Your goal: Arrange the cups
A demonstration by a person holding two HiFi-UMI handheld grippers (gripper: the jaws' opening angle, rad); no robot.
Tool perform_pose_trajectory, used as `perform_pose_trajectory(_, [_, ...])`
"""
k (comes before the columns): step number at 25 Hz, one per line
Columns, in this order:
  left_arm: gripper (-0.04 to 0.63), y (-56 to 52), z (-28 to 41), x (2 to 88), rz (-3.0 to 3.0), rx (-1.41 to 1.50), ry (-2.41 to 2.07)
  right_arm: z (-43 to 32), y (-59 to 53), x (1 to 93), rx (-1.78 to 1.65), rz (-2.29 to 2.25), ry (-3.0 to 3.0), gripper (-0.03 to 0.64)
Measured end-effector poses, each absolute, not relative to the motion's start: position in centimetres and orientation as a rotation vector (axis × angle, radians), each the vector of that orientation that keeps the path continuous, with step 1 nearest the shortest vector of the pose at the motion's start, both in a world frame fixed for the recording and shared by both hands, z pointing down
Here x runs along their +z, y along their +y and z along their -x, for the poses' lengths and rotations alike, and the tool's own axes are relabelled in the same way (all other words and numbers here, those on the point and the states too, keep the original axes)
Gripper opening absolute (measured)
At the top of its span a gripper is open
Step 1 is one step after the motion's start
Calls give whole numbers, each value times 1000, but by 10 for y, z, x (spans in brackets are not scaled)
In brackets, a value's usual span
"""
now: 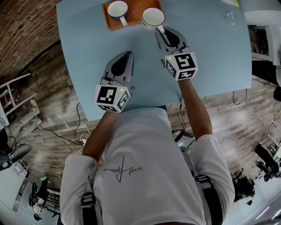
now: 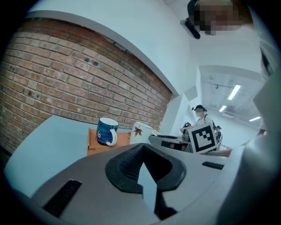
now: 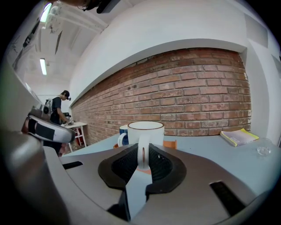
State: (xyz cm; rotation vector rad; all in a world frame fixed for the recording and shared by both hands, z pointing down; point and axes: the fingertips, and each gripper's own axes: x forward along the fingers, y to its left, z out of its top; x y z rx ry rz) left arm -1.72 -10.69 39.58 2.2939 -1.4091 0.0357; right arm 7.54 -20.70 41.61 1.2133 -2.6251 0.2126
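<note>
A white cup (image 1: 153,17) with a leaf print (image 2: 140,132) is at the right corner of an orange tray (image 1: 113,23); I cannot tell whether it rests there. Its handle points back at me. My right gripper (image 1: 161,30) is shut on that handle, which fills the gap between the pads in the right gripper view (image 3: 142,151). A blue cup (image 1: 117,9) stands on the tray to the left, also seen as the blue cup (image 2: 106,131). My left gripper (image 1: 127,53) hangs over the table nearer to me, shut and holding nothing.
The light blue table (image 1: 210,57) ends at a front edge close to my body. A small clear glass (image 1: 230,17) and a yellow book (image 3: 239,136) lie at the far right. A brick wall stands behind the table. People are farther off in the room.
</note>
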Motion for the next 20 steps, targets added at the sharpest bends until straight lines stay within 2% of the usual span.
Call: perform_pose_trajectory(20, [8, -118, 26, 408, -2235, 30, -1401, -60, -255, 424, 238, -1296, -2616, 66])
